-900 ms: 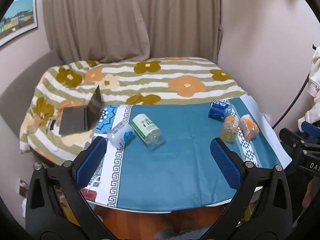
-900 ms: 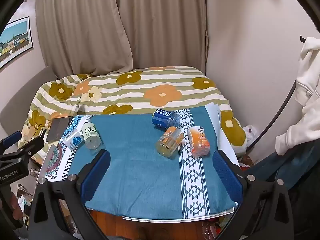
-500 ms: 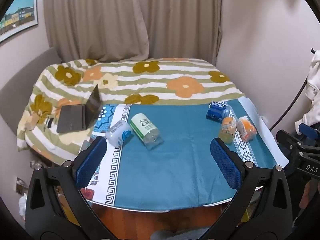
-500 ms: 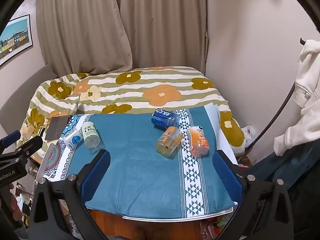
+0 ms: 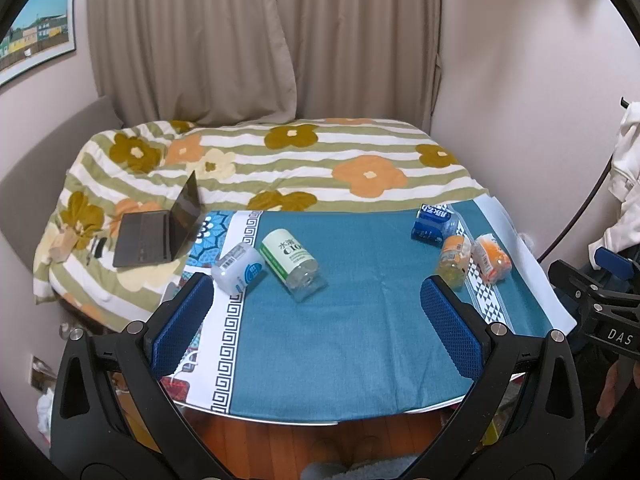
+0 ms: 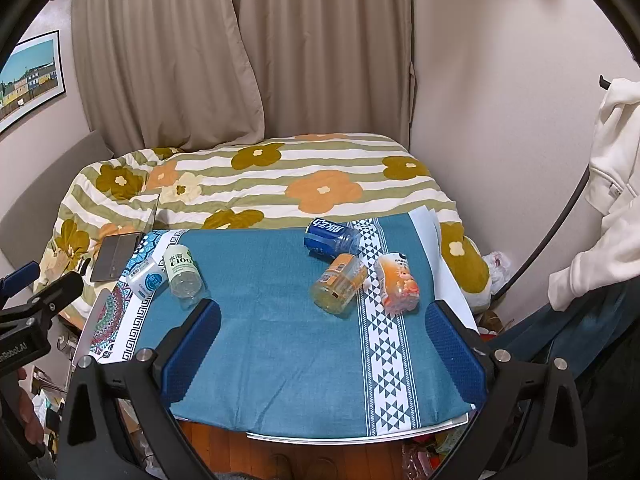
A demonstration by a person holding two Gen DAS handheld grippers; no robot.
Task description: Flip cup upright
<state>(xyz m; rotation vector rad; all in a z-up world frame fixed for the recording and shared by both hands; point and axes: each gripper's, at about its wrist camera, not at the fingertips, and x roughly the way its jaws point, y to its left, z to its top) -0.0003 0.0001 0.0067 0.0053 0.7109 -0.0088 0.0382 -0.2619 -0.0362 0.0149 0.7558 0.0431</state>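
Note:
Several cups lie on their sides on a table with a teal cloth (image 5: pixel 352 320). At the left are a green-labelled clear cup (image 5: pixel 289 258) (image 6: pixel 183 270) and a white-and-blue cup (image 5: pixel 239 267) (image 6: pixel 145 278). At the right are a blue cup (image 5: pixel 433 224) (image 6: pixel 331 237), an amber orange-labelled cup (image 5: pixel 453 256) (image 6: pixel 339 283) and an orange-printed cup (image 5: pixel 490 257) (image 6: pixel 397 282). My left gripper (image 5: pixel 316 312) is open and empty above the table's near edge. My right gripper (image 6: pixel 322 340) is open and empty, short of the right-hand cups.
A bed with a flowered striped cover (image 5: pixel 300 164) lies behind the table. An open laptop (image 5: pixel 160 228) rests on it at the left. Curtains (image 5: pixel 264 40) hang behind. A white garment (image 6: pixel 616 168) hangs at the right. The wooden floor (image 5: pixel 304 436) shows under the table edge.
Both grippers have drawn back and risen slightly, so the table and cups look a little farther away. No cup has moved. Both grippers stay open.

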